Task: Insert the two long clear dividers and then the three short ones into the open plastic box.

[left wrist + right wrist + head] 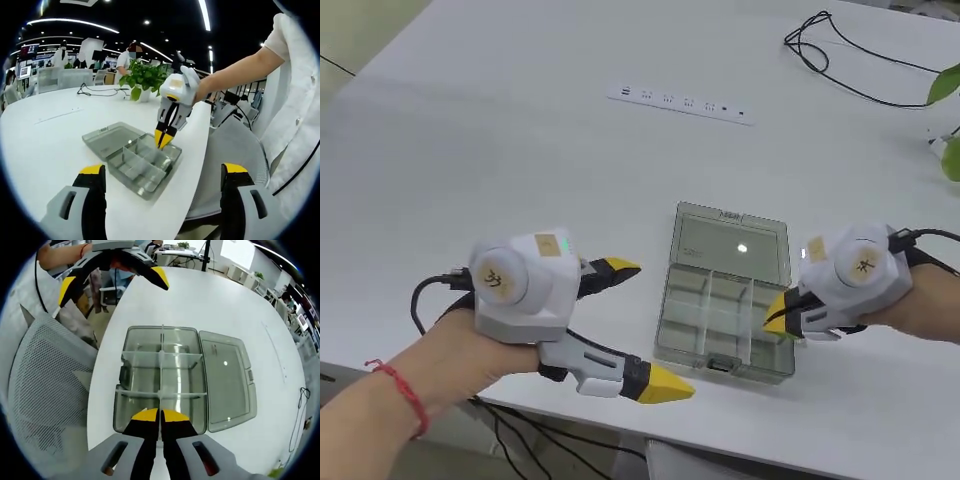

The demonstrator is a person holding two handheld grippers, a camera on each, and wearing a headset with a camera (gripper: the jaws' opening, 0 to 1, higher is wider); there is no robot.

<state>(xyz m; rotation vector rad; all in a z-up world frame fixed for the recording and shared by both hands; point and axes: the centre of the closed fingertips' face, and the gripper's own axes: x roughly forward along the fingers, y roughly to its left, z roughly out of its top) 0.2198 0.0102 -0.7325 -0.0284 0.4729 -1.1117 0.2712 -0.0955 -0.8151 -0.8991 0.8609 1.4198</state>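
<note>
So, plastic box (668,318): lying open, lid (730,240) folded flat on its far side, presumably to leave the compartments free for loading.
Dividers (165,354): standing inside the box, two running wall to wall with short pieces crossing between them; by the look of it, close to the end of the task.
Right gripper (775,312): jaws together, tipped down at the box's right-hand wall, in line with the row of short dividers. Likely seating or pressing one home; impossible to tell whether a clear piece sits between the tips.
Left gripper (645,325): jaws wide apart, holding nothing, off the box's left side, probably parked clear of the work.
Writing: round labels on both grippers and raised marking on the lid's far edge, all too blurred to read.
</note>
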